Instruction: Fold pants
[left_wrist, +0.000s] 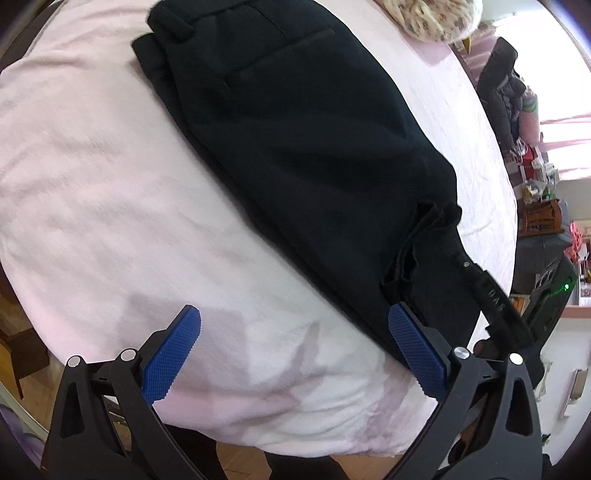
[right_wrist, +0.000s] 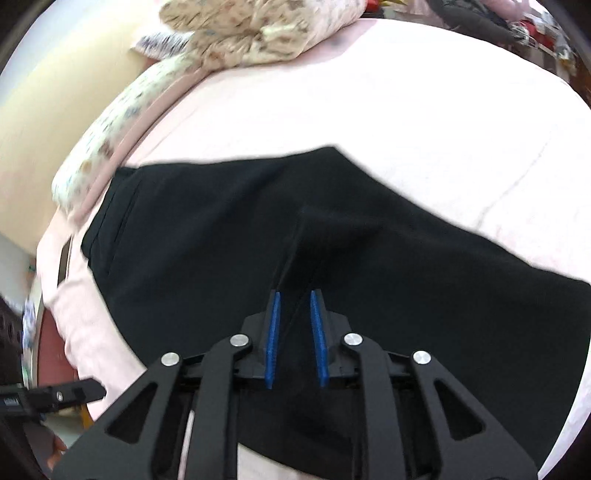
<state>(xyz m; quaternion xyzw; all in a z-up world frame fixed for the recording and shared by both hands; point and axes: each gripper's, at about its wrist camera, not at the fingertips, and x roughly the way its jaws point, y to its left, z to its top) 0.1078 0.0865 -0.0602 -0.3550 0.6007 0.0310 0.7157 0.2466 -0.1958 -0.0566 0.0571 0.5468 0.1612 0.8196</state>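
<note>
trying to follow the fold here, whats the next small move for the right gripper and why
Probably lift and carry the pinched fabric across to make the fold. The right gripper has its jaws nearly closed on a raised ridge of the black pants, which lie flat on the pink bed sheet. The left gripper is wide open beside the pants, holding nothing.

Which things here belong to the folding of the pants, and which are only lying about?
Belong to the job:
black pants
left tool, open over the pink sheet
right tool, nearly shut on a pants fold

Only lying about:
floral bedding
dark jacket
room clutter
</note>
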